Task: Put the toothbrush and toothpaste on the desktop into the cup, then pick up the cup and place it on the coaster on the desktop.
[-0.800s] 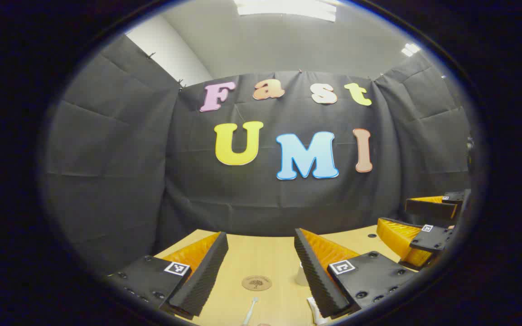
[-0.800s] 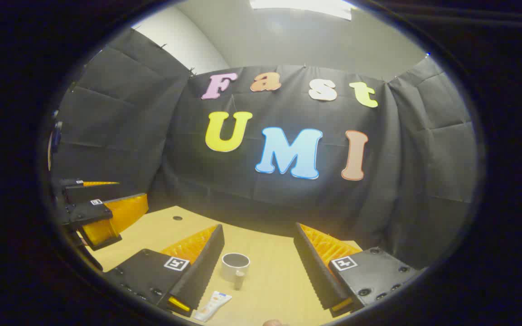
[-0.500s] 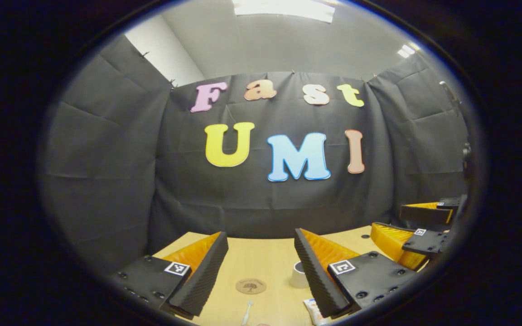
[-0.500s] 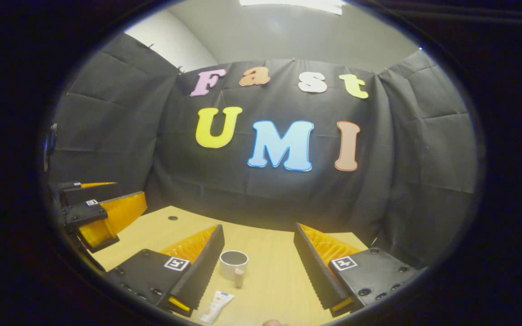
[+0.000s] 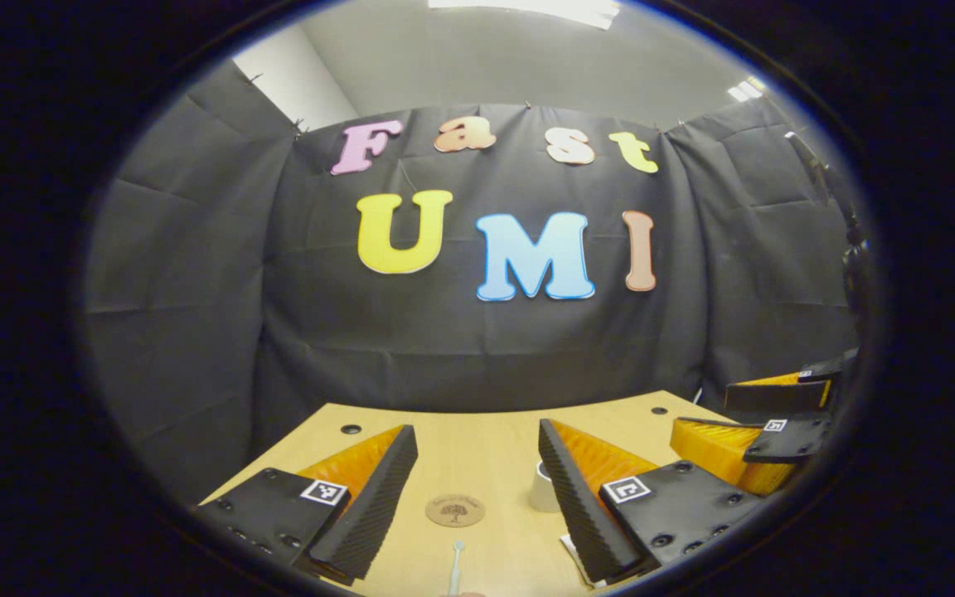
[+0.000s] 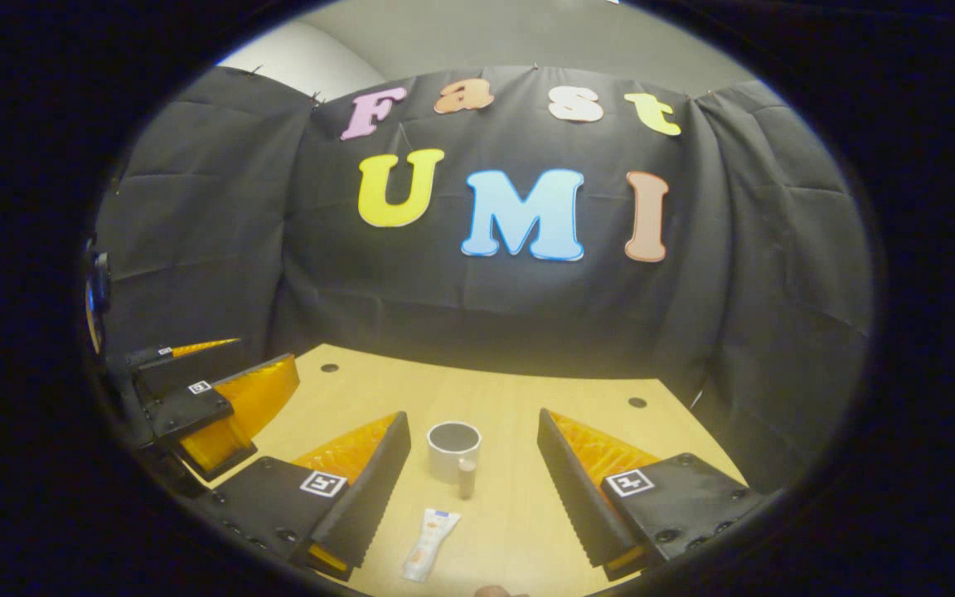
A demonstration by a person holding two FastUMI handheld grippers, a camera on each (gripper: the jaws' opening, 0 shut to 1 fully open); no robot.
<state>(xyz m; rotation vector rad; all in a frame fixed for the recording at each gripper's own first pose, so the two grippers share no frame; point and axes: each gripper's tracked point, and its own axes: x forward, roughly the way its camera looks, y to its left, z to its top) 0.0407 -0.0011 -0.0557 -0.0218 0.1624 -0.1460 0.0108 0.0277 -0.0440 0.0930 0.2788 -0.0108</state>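
Upright cup (image 6: 453, 450), toothpaste (image 6: 429, 555) lying near

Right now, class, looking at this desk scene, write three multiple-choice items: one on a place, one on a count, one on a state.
1. Where does the toothpaste lie?
A. inside the cup
B. flat on the desk, nearer the camera than the cup
C. on the coaster

2. How many cups stand on the desk?
A. one
B. two
C. three

3. How is the right gripper?
A. shut on the cup
B. shut on the toothpaste
C. open, holding nothing

Answers:
1 B: the tube lies on bare wood in front of the cup.
2 A: a single white cup shows.
3 C: its fingers stand wide apart.
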